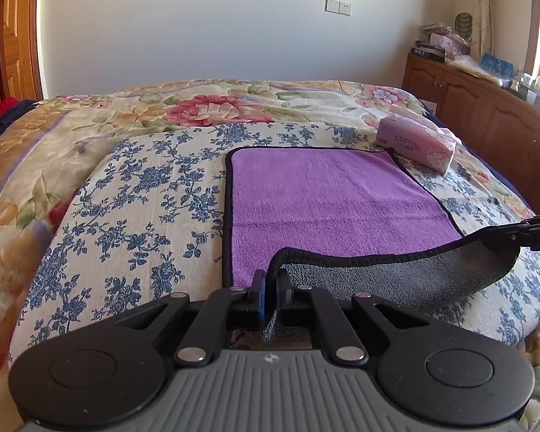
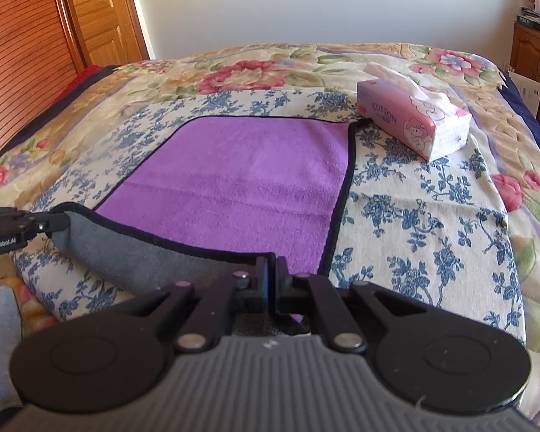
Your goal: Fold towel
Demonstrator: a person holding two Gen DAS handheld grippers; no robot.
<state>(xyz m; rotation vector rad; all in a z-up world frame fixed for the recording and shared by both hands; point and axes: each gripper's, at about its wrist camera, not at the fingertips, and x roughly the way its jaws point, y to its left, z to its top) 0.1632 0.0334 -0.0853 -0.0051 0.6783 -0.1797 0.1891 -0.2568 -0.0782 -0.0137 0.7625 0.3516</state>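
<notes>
Towel [image 1: 327,198], purple face up w/ grey underside, black-edged, lies on the blue-flowered cloth [image 1: 133,194] over the bed; its near edge is lifted. Left gripper [image 1: 270,284]: fingers closed on the near left corner, grey fabric pinched between the pads. Right gripper [image 2: 271,270]: fingers closed on the near right corner, though the pinch itself is partly hidden by the linkage. Between the two, the raised hem sags in a shallow curve, grey side showing.

Risks (judged): hem slack, so carrying it forward unevenly would skew the fold, corners missing the far edge; a thin pinch may slip if pulled taut; dragging could bunch the cloth beneath.

Surroundings: tissue box [image 2: 414,118] sits just beside the far right corner, touching or nearly so; it may snag the incoming edge. Flowered quilt [image 1: 205,104] beyond; wooden cabinet [image 1: 468,100] at right, well apart.
</notes>
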